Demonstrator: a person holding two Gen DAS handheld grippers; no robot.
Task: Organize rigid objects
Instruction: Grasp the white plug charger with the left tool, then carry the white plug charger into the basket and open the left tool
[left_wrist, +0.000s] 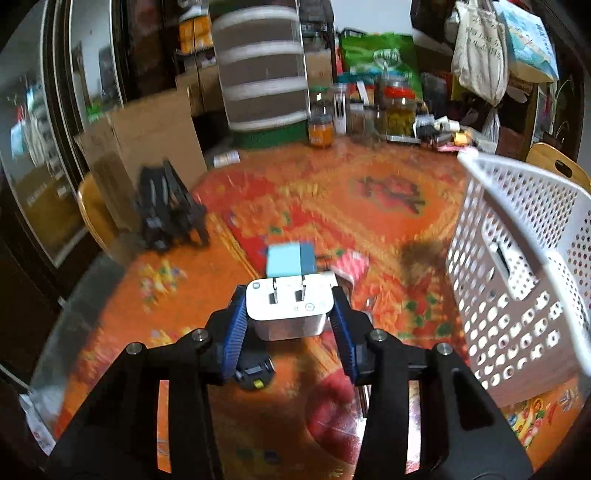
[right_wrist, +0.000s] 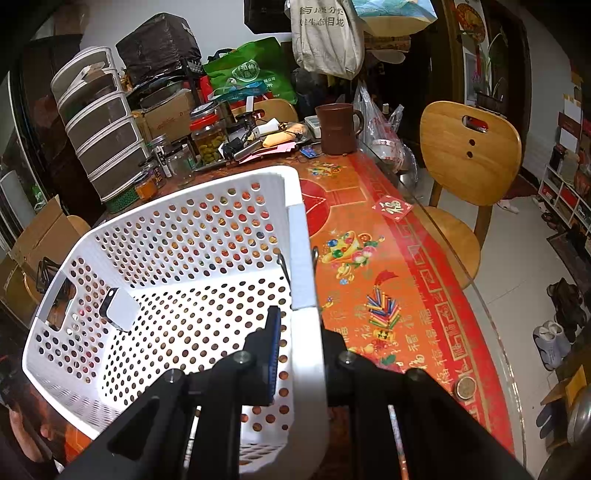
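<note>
Here the left gripper (left_wrist: 290, 314) has its blue fingers (left_wrist: 236, 332) partly closed against both sides of a white charger (left_wrist: 288, 308), held above the table (left_wrist: 369, 206). The right gripper (right_wrist: 299, 332) is fully closed on the rim of the white basket (right_wrist: 177, 229), which stands on the table.

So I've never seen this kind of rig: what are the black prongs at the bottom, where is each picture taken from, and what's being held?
No robot here: a person holds a two-finger gripper in each hand, with a camera looking along the fingers. The left view shows the left gripper closed on a white plug adapter above the orange tablecloth; a light blue box lies beyond. The right view shows the right gripper clamped on the white basket by its rim.
</note>
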